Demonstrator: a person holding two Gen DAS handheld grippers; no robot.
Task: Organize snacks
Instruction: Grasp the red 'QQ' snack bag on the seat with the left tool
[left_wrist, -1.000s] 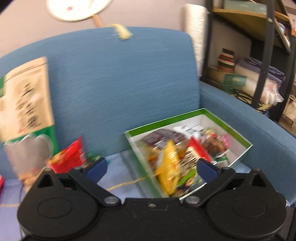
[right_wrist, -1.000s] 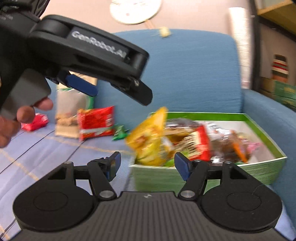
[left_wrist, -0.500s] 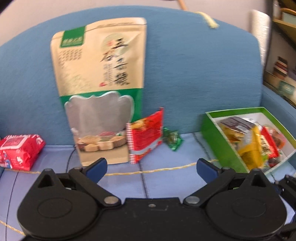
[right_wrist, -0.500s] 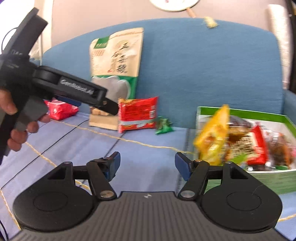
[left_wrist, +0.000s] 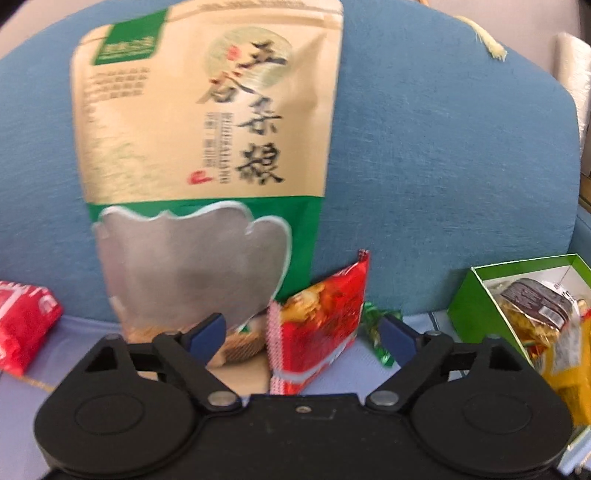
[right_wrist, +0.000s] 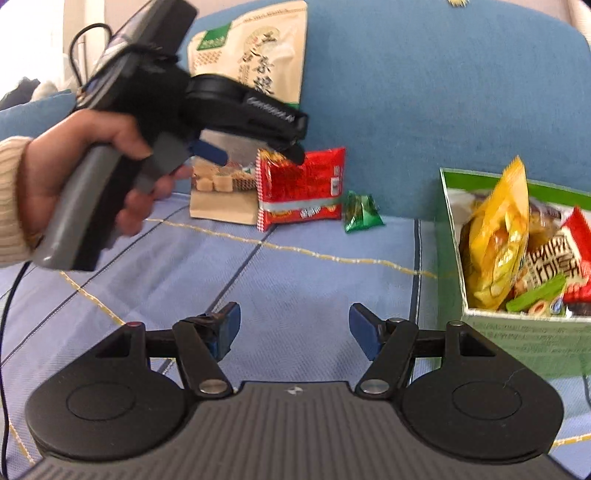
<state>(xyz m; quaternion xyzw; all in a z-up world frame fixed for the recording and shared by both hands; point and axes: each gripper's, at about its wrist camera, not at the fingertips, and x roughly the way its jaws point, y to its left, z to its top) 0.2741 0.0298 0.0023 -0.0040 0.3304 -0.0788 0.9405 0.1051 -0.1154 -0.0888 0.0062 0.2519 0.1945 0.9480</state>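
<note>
A red snack packet (left_wrist: 319, 325) (right_wrist: 301, 188) leans against the blue sofa back, beside a tall tan-and-green pouch (left_wrist: 207, 158) (right_wrist: 251, 74). My left gripper (left_wrist: 303, 332) is open, its blue pads on either side of the red packet, just short of it. A small green candy packet (left_wrist: 376, 325) (right_wrist: 360, 212) lies to the right. The green box (right_wrist: 517, 332) (left_wrist: 480, 295) full of snacks stands at the right. My right gripper (right_wrist: 293, 328) is open over the seat cloth with nothing between its fingers.
Another red packet (left_wrist: 22, 332) lies at the far left of the seat. A hand in a cream sleeve (right_wrist: 11, 199) holds the left gripper's grey handle. A pale blue cloth (right_wrist: 295, 266) with yellow lines covers the seat.
My left gripper swung left from the green box and moved in close on the red packet and tall pouch. The right gripper drew back from the box.
</note>
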